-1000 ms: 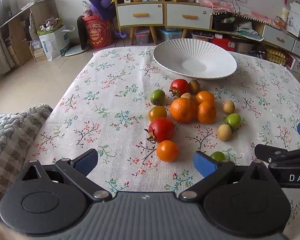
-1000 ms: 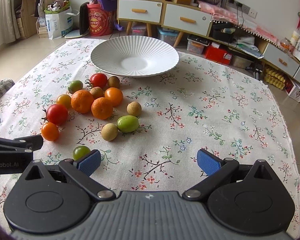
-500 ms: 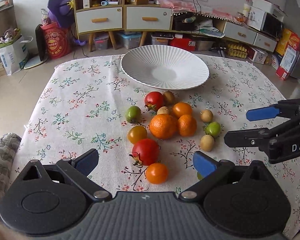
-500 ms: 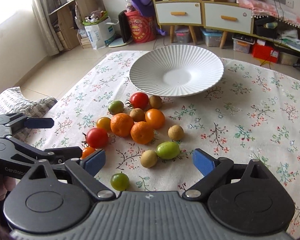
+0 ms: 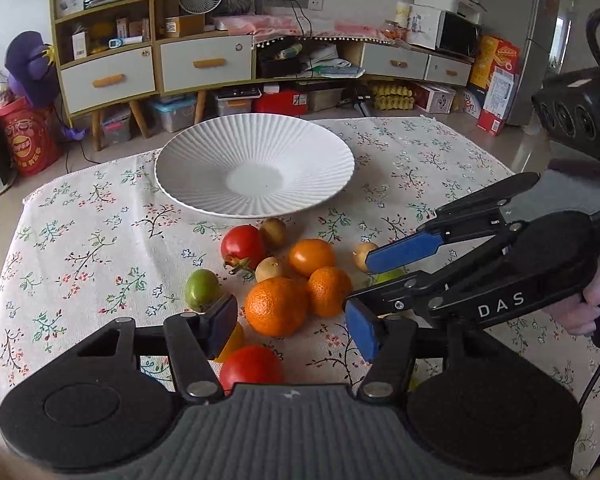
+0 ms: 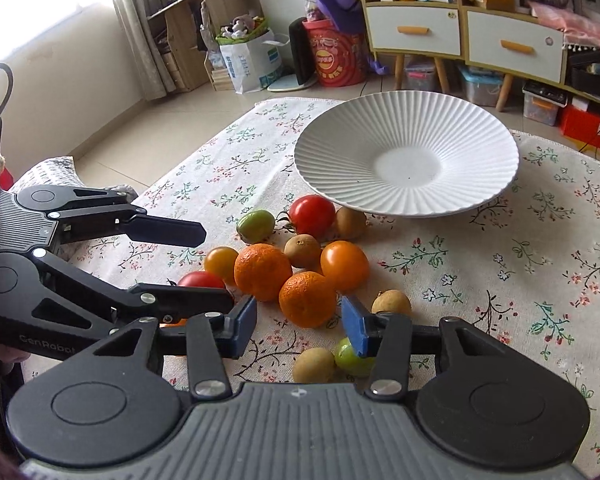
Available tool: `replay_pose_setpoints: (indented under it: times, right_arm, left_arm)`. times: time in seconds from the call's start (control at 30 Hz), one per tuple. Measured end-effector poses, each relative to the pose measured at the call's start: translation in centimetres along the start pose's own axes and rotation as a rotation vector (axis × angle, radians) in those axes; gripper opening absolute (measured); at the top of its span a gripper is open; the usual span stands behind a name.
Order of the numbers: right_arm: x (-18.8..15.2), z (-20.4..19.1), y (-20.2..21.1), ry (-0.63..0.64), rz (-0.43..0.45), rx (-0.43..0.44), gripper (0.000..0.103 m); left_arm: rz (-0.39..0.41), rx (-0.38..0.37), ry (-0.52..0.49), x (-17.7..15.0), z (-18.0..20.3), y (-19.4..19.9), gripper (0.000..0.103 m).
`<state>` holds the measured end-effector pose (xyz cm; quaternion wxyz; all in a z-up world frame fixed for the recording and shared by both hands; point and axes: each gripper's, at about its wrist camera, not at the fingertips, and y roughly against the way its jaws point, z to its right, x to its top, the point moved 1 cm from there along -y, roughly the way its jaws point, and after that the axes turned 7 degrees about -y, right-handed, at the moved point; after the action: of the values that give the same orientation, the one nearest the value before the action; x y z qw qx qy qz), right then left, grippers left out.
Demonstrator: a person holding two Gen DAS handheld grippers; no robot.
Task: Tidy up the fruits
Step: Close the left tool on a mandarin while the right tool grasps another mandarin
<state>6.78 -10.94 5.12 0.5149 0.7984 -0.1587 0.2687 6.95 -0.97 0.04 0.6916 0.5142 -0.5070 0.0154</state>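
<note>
- Plainly, nothing is organised yet. The white ribbed ceramic plate is bare, and every fruit lies on the floral tablecloth in a loose cluster at six o'clock of the plate.
- Your left gripper is released, its jaws closing. The nearer red tomato lies between the fingers, and no pad presses on it.
- Your right gripper is released too, jaws closing. The smaller orange mandarin sits just ahead of the gap, unclamped.
- Red tomatoes: two. The farther red tomato is at twelve o'clock of the cluster.
- Mandarins: two, counting the larger orange mandarin at the centre.
- Smooth orange-to-yellow tomatoes: two are clear, the orange tomato and the yellow tomato. An orange sliver under the left gripper may be a third; you cannot tell.
- Green fruits: two, the far green fruit at ten o'clock and the near green fruit at five o'clock, under your right pad.
- Small brown round fruits: four.
- Plates: one.
- Judging by this, the whole job is still ahead of you: every fruit remains to be lifted and placed.
</note>
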Motion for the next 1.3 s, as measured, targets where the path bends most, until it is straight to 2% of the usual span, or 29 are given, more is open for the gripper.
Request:
replay_pose_setpoints:
  times: [0.03,0.33,0.43,0.47,0.6,0.97,1.3]
  right_arm:
    - [0.0,0.0,-0.2,0.0,-0.007,0.006,0.042]
    - [0.1,0.8,-2.0,0.013,-0.045,-0.022,0.039]
    - [0.1,1.2,-2.0,0.006,-0.04,-0.009,0.036]
    - [0.0,1.2,-2.0,0.006,-0.036,-0.004,0.032]
    - [-0.2,1.0,-1.8,0.04,-0.018,-0.008,0.031]
    - [-0.4,0.7,-0.5,0.055,0.006,-0.049,0.031]
    - [0.0,0.8,0.5,0.04,0.035,-0.039,0.031]
  left_arm:
    - [-0.012,0.001,-0.023,-0.1,0.1,-0.4,0.047]
    - [-0.088,0.016,-0.073,-0.3,-0.1,-2.6,0.037]
    - [-0.101,0.009,-0.061,-0.2,-0.3,-2.7,0.037]
    - [-0.104,0.009,-0.058,-0.3,-0.4,-2.8,0.037]
    - [-0.114,0.018,-0.063,-0.6,-0.3,-3.2,0.037]
    - [-0.07,0.02,-0.028,-0.6,-0.1,-3.7,0.036]
    - [-0.05,-0.001,-0.026,-0.5,0.7,-3.4,0.034]
